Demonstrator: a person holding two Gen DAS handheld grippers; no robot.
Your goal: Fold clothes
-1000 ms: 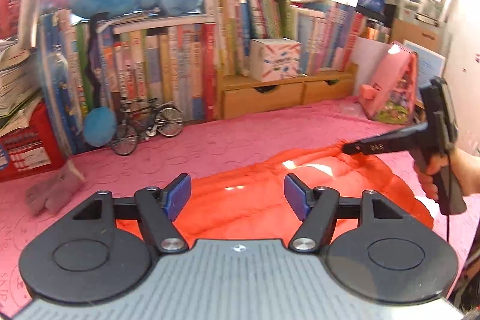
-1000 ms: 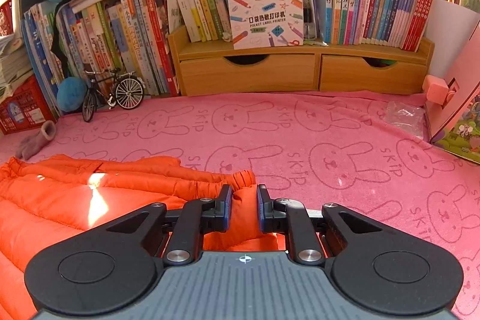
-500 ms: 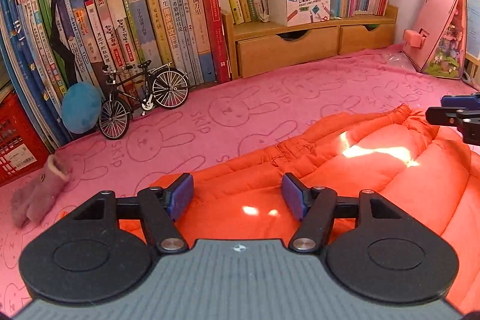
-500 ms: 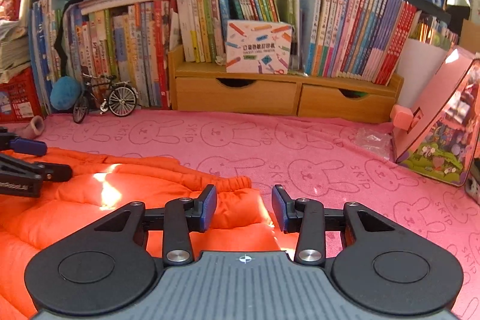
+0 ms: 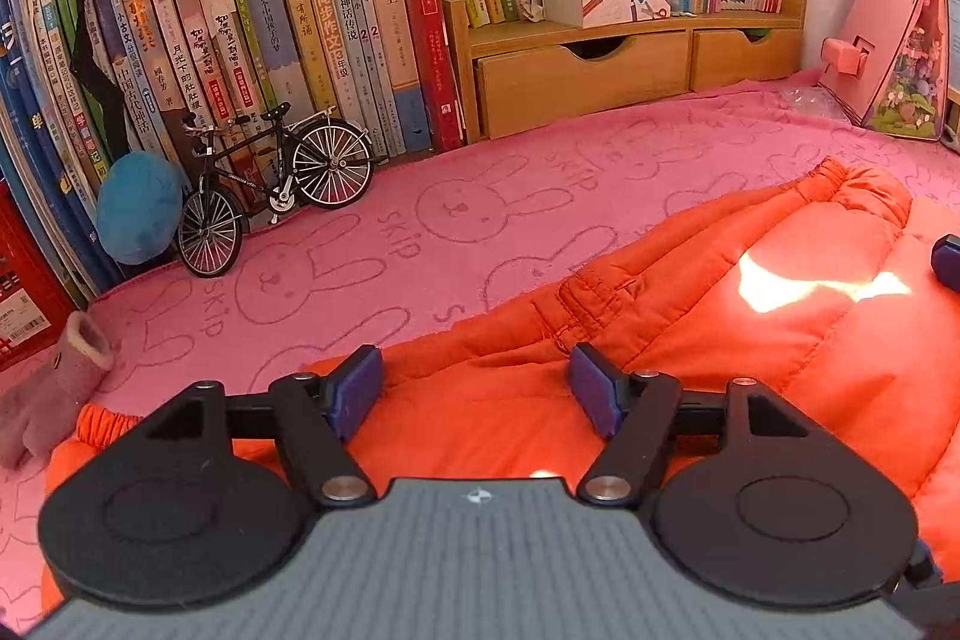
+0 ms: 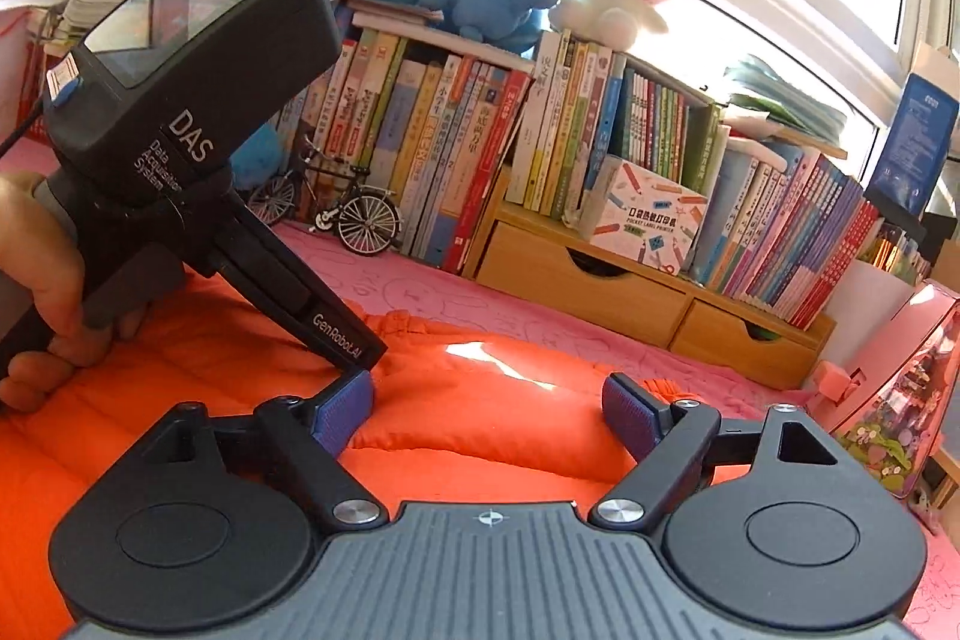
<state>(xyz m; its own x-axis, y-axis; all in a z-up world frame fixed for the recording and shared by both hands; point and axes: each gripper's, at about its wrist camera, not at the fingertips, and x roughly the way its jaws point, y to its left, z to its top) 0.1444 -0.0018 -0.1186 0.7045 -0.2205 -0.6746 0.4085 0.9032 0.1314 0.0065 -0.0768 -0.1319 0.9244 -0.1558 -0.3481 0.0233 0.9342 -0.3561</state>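
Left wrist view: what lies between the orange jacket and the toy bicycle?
Only bare pink rabbit-print cloth between the orange jacket and the toy bicycle; the left wrist view shows it.

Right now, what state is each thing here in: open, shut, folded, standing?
Left tongs: open, over the jacket.
Right tongs: open, gripping nothing.
Orange jacket: lying flat, partly folded.
Wooden drawers: both shut.
Toy bicycle: upright.

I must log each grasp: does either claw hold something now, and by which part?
Nothing is held. The left claw and the right claw are both open above the orange garment.
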